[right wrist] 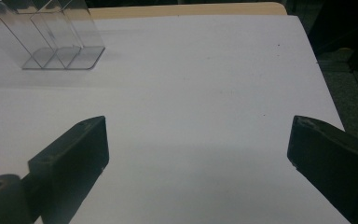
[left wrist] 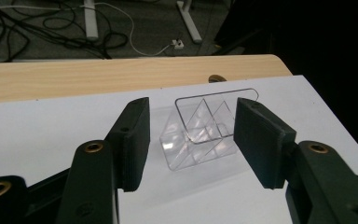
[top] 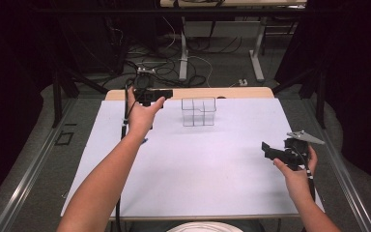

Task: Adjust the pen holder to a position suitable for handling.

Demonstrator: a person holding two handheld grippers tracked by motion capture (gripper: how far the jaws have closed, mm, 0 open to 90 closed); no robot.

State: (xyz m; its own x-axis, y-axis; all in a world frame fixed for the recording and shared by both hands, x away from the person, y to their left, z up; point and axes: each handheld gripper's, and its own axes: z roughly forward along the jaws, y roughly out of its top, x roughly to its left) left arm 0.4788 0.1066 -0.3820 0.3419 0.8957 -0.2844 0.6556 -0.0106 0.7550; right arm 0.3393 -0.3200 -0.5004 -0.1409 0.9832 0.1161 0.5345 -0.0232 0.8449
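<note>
Clear divided box [left wrist: 200, 130] stands just beyond the left tool's [left wrist: 191, 135] spread, empty jaws.

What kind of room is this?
Probably a lab or workshop: a white-topped table stands among loose cables on the floor, with dark metal frames around it and another desk's legs behind.

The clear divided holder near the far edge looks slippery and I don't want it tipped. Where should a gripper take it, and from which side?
Probably by an outer wall near the top rim of the clear holder, coming down from above. It stands upright and open-topped, with thin walls and dividers a jaw can straddle. The left gripper, jaws open, is nearer; its own view frames the holder between them.
</note>
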